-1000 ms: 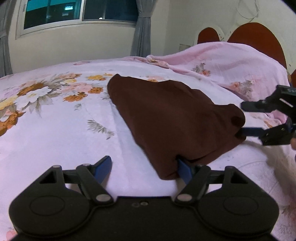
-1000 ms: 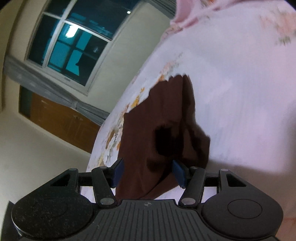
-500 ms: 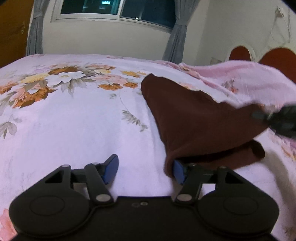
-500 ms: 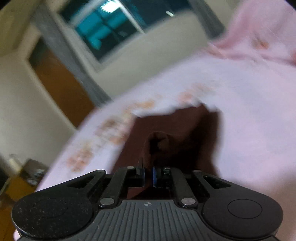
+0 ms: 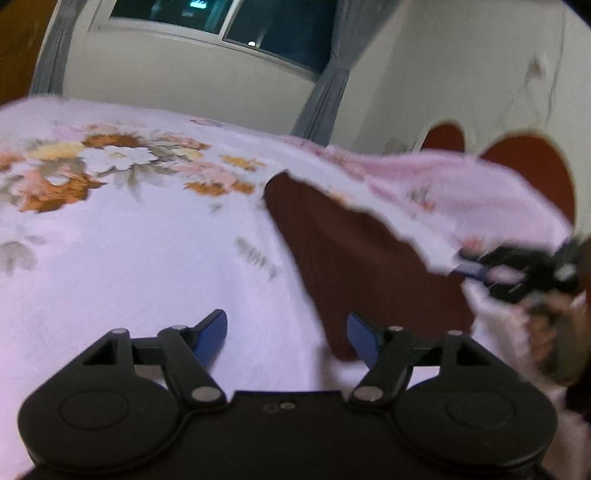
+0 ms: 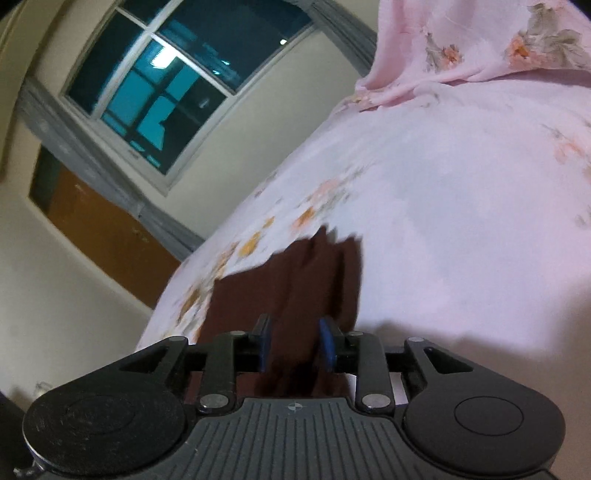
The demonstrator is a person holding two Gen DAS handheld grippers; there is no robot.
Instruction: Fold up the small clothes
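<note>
A dark brown cloth lies on the pink floral bed. My left gripper hovers low at its near end, jaws wide and opening. Nothing is pinched; the cloth's near corner lies just beside the right pad. In the left wrist view my right gripper shows blurred at the cloth's far right edge, held by a hand. In its own view the right gripper has its jaws part-way apart and opening, with the brown cloth bunched between them.
A rumpled pink floral blanket is heaped behind the cloth, in front of a reddish headboard. A dark window with grey curtains is on the far wall. An orange-brown door shows at left.
The right gripper closed tight on the cloth half a second ago and its jaws have since parted. Both grippers slid sideways and rolled. The cloth's raised right end has come down.
</note>
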